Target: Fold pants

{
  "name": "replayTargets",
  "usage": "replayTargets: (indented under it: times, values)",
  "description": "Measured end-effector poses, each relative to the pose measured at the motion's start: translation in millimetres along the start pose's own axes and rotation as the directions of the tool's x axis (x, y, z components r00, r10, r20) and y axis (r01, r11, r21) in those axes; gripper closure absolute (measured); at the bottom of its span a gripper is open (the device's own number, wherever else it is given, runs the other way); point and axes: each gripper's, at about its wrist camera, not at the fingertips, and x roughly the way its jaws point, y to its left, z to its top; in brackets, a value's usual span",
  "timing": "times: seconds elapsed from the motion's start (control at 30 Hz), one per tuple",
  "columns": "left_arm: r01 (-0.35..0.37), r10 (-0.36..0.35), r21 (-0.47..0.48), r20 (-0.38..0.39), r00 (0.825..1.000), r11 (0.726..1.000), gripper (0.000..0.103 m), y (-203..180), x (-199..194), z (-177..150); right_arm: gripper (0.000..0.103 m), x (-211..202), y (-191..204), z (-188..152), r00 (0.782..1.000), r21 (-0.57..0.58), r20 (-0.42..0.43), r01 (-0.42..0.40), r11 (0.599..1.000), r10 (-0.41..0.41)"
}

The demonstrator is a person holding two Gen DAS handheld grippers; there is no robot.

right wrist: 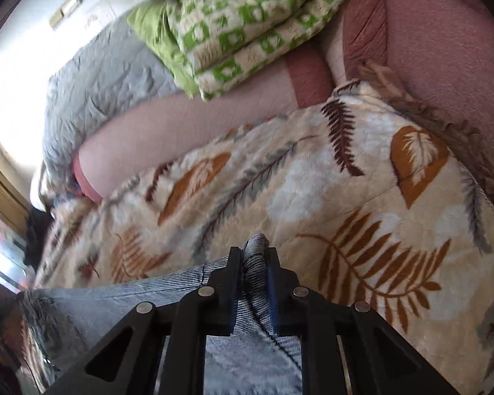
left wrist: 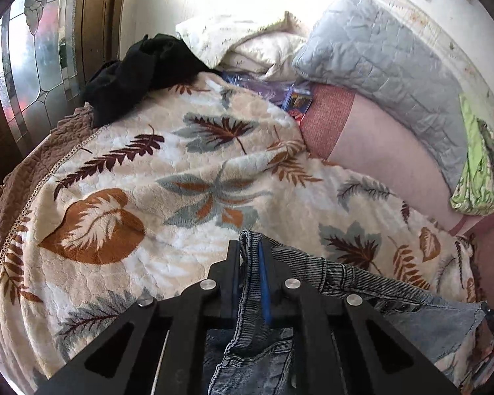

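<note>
Gripping a thick seamed edge of the pants (left wrist: pixel 345 283), the left tongs (left wrist: pixel 251 253) are closed on a doubled ridge of blue-grey denim that stands up between the two black fingers; the right tongs (right wrist: pixel 254 253) are likewise closed on a rolled bunch of the same garment's paler, striated cloth. The pants hang from both pairs of tongs just above the near edge of the bed, the fabric sagging between the two grips and trailing below the cameras. Risks, as judged from this position: the denim is heavy and stiff at its stitched seams, so a narrow pinch may slip under the hanging weight; uneven tension between the grips would lay the fold askew; and the right view is motion-blurred, suggesting speed that could jerk cloth free. Below lies a plush blanket (left wrist: pixel 181 177) with a leaf print in rust, maroon and grey on cream, its deep nap likely to drag on denim and bunch beneath it. Beyond are a quilted grey pillow (left wrist: pixel 378 65), a green checked quilt (right wrist: pixel 247 26), a black garment (left wrist: pixel 138 69) and pink sheet (left wrist: pixel 385 151).
</note>
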Motion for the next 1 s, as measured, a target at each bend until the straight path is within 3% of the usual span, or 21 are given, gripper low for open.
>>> replayTargets:
  times: [0.17,0.23,0.4,0.5,0.57,0.77,0.8,0.87,0.9,0.93,1.0]
  values:
    - [0.026,-0.027,0.025,0.063,0.998,0.999,0.096,7,-54,-19,0.088,-44,5,-11,0.998,-0.047,0.053,-0.021,0.999,0.024]
    - [0.013,-0.016,0.032,0.100,0.995,0.999,0.103,14,-78,-33,0.088,-61,4,-24,0.998,-0.059,0.060,-0.024,0.998,0.027]
    - [-0.001,-0.006,0.037,0.190,0.982,0.999,0.103,43,-136,-66,0.088,-105,-12,-64,0.997,-0.057,0.048,-0.049,0.997,0.052]
    - [0.014,-0.018,0.030,0.166,0.986,0.999,0.103,57,-147,-87,0.088,-123,-18,-95,0.998,-0.071,0.021,-0.062,0.996,0.064]
    - [-0.020,0.014,0.044,0.134,0.991,0.999,0.103,61,-141,-98,0.088,-134,-18,-115,0.998,-0.093,0.011,-0.068,0.993,0.069]
    - [-0.065,0.065,-0.016,-0.032,0.997,0.998,0.099,48,-75,-83,0.088,-138,-18,-136,0.999,-0.125,0.001,-0.041,0.991,0.042]
    - [-0.076,0.076,-0.005,-0.039,0.996,0.997,0.094,40,-65,-77,0.088,-137,-16,-135,0.999,-0.124,0.003,-0.040,0.991,0.041]
    - [-0.112,0.114,0.042,-0.046,0.992,0.993,0.066,20,-40,-63,0.088,-135,-11,-131,0.999,-0.135,0.015,-0.032,0.990,0.034]
    - [-0.133,0.135,0.057,-0.050,0.989,0.990,0.040,10,-26,-55,0.088,-133,-8,-129,0.999,-0.139,0.020,-0.029,0.990,0.032]
    - [-0.152,0.155,0.059,-0.051,0.987,0.987,0.032,3,-13,-48,0.088,-131,-6,-126,0.999,-0.144,0.023,-0.027,0.989,0.030]
    - [-0.154,0.158,0.053,-0.075,0.985,0.987,0.032,-10,16,-33,0.088,-127,-4,-122,0.999,-0.149,0.026,-0.021,0.989,0.025]
